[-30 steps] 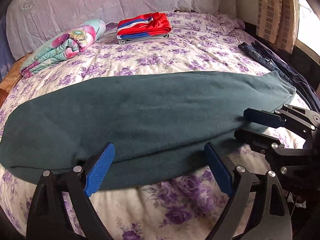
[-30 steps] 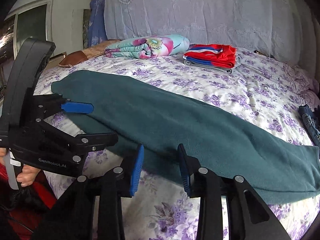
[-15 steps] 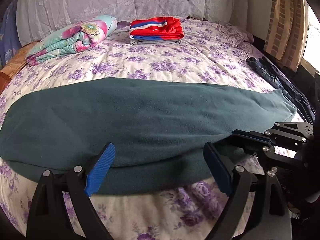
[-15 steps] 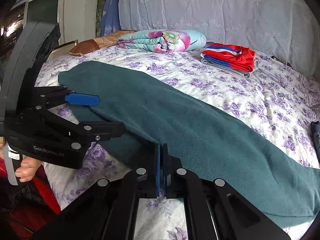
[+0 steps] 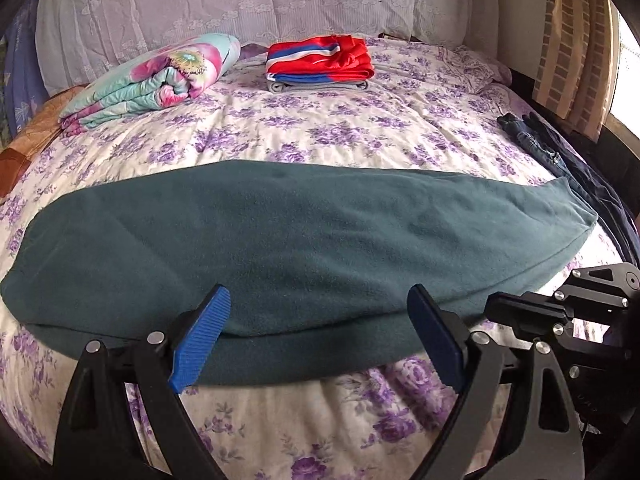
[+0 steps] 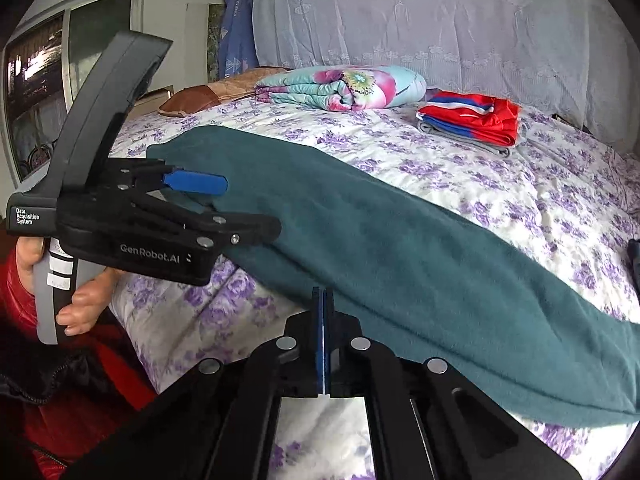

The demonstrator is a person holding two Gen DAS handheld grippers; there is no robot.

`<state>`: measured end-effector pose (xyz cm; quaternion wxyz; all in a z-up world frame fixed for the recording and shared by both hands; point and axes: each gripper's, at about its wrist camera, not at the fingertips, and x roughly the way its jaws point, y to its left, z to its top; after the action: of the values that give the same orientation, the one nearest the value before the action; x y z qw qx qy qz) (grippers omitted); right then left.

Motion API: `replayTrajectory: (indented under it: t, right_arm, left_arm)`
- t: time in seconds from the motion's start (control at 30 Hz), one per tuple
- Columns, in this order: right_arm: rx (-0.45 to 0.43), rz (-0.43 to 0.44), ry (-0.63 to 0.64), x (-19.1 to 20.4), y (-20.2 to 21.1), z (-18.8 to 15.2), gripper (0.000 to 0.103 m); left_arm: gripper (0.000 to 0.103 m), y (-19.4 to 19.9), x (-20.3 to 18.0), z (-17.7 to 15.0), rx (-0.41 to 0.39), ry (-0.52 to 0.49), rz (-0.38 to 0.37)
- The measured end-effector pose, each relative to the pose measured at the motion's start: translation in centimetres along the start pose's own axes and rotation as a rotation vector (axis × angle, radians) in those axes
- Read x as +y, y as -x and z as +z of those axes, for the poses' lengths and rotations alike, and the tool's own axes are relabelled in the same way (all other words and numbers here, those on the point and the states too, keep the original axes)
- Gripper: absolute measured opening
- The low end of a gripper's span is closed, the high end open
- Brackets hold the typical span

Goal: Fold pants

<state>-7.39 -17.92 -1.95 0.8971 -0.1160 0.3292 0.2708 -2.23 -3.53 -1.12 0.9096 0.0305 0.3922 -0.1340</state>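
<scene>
Dark teal fleece pants [image 5: 304,240] lie folded lengthwise across the flowered bed, also in the right wrist view [image 6: 400,248]. My left gripper [image 5: 320,332] is open, its blue pads astride the near edge of the pants. My right gripper [image 6: 323,344] is shut, its tips at the near edge of the pants; whether cloth is pinched between the pads cannot be told. It also shows at the right in the left wrist view [image 5: 520,312]. The left gripper shows in the right wrist view [image 6: 216,208], over the pants' left end.
A rolled floral quilt [image 5: 160,80] and a folded red and blue garment [image 5: 320,64] lie at the back of the bed. Dark jeans [image 5: 560,156] lie at the right edge. A padded headboard [image 5: 240,4] stands behind. A brown pillow [image 6: 208,94] lies at the far left.
My right gripper closed from open to shut at the near edge of the pants. Both views pulled back and rose slightly. The left gripper stayed open.
</scene>
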Motion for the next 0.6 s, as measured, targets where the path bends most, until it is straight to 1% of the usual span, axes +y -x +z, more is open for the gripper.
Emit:
replayTrajectory:
  t: [0.07,0.1,0.13,0.17,0.2,0.23,0.3,0.37,0.5,0.6]
  right_arm:
    - [0.022,-0.009,0.040,0.8,-1.0,0.7,0.001]
    - [0.036,-0.014,0.062,1.1,-1.5,1.0,0.003]
    - [0.048,-0.022,0.081,1.5,-1.9,1.2,0.015]
    - [0.051,-0.028,0.097,1.9,-2.2,1.5,0.024]
    - [0.042,-0.037,0.114,2.2,-2.3,1.7,0.039]
    - [0.042,-0.042,0.133,2.5,-2.4,1.9,0.040]
    - [0.049,-0.050,0.159,2.9,-2.8,2.3,0.040]
    - [0.055,-0.057,0.159,2.9,-3.1,2.8,0.039]
    - [0.009,-0.036,0.186,3.2,-2.1,3.5,0.039]
    - [0.037,-0.046,0.219,3.5,-2.8,3.5,0.039]
  left_arm:
    - [0.087,0.2,0.6,-0.4,0.002,0.000,0.006]
    - [0.087,0.3,0.9,-0.7,0.002,0.001,0.006]
    - [0.087,0.5,1.2,-0.9,0.003,0.004,0.004]
    - [0.087,0.6,1.5,-1.1,0.003,0.006,0.003]
    - [0.087,0.6,1.8,-1.2,0.004,0.009,0.006]
    - [0.087,0.7,2.1,-1.4,0.008,0.016,0.010]
    - [0.087,0.6,2.8,-1.7,0.015,0.039,0.007]
    - [0.087,0.4,3.5,-2.0,0.023,0.066,-0.004]
    - [0.087,0.7,4.6,-2.5,0.020,0.102,-0.012]
    - [0.087,0.8,5.1,-2.8,0.018,0.118,-0.014]
